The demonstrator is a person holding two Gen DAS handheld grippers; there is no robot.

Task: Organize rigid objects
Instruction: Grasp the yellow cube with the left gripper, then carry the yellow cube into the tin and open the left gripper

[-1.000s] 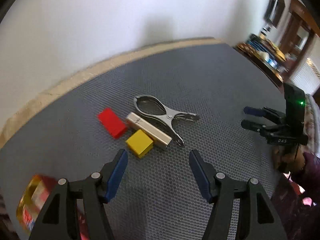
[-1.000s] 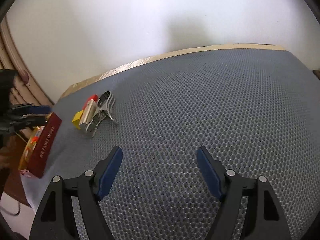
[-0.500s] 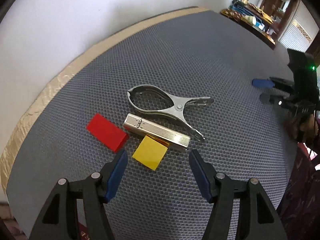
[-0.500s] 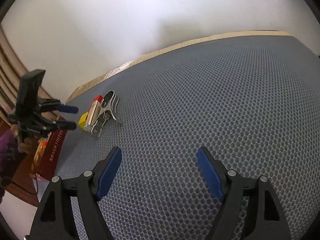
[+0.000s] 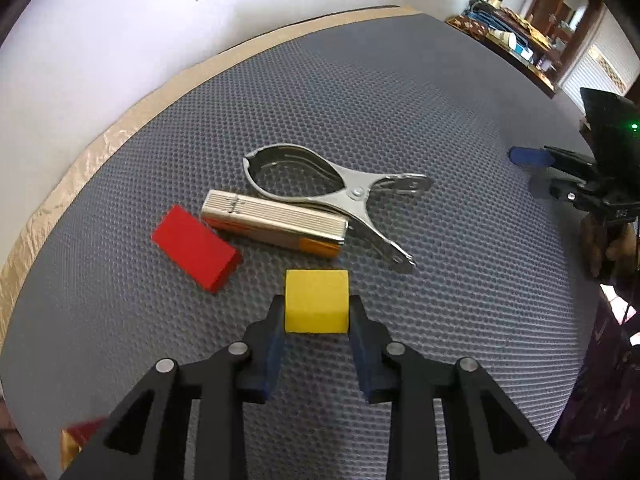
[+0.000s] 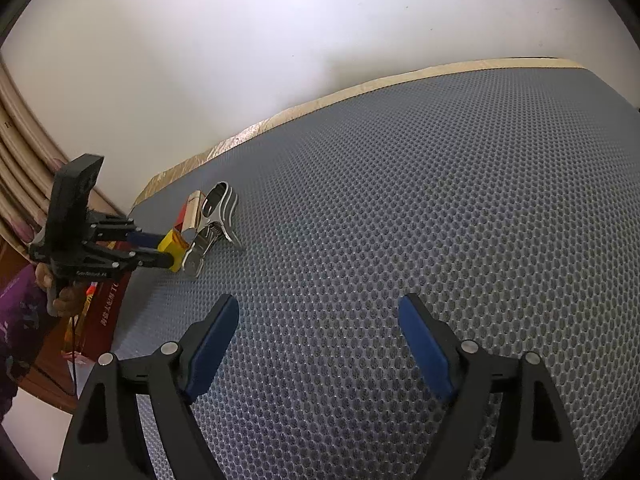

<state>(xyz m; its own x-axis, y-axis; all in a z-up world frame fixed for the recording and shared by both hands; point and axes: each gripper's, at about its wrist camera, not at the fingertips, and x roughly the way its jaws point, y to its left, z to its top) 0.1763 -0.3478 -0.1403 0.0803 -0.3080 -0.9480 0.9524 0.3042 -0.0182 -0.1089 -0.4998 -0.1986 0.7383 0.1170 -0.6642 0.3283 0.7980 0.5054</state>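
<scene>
My left gripper [image 5: 316, 312] is shut on a yellow cube [image 5: 316, 300], which sits between its blue pads on the grey mat. Just beyond lie a red block [image 5: 194, 248], a ribbed silver bar [image 5: 274, 220] and a large metal clamp [image 5: 336, 196]. In the right wrist view the left gripper [image 6: 160, 250] holds the yellow cube [image 6: 173, 245] next to the clamp [image 6: 214, 220]. My right gripper [image 6: 318, 340] is open and empty over bare mat, far from the objects; it also shows in the left wrist view [image 5: 532, 172].
The grey honeycomb mat [image 6: 400, 200] covers a round table with a tan rim [image 5: 120, 128] against a white wall. A dark red box [image 6: 106, 308] stands off the table's left edge. Furniture [image 5: 540, 40] stands at the far right.
My left gripper moved forward and down and closed its jaws on the yellow cube. The right gripper stayed open and shifted only slightly.
</scene>
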